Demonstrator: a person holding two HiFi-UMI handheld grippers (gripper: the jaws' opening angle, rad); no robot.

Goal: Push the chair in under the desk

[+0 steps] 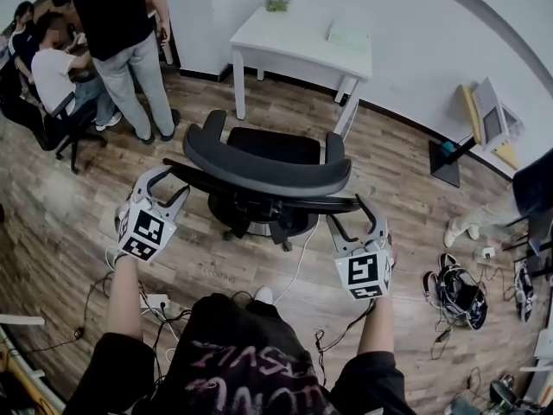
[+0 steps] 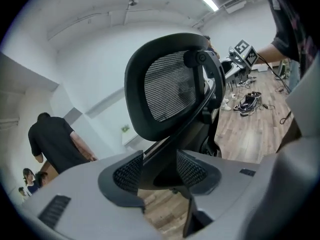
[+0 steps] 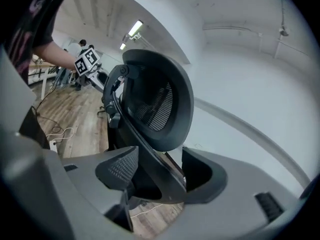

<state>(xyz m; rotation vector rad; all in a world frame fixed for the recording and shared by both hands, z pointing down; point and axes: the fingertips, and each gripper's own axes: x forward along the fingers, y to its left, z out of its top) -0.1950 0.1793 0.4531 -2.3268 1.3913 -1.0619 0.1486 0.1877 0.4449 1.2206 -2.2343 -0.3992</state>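
Two claws: L claw (image 1: 168, 182) & R claw (image 1: 348, 212), both at back of chair (image 1: 259, 158).
L claw: jaws spread, chair's black crossbar (image 1: 259, 195) between pads, left end.
R claw: jaws spread, same crossbar between pads, right end.
Chair pos: on wood floor (image 1: 69, 214), near side of white table (image 1: 294, 37), apart from it, seat facing table.
Person (image 1: 121, 24): standing far left.

I stand on a wood-plank floor (image 1: 397, 171) that meets plain white walls (image 1: 432, 24). A strip light (image 2: 210, 2) glows overhead, and tangled cables (image 1: 456, 294) lie on the boards at my right
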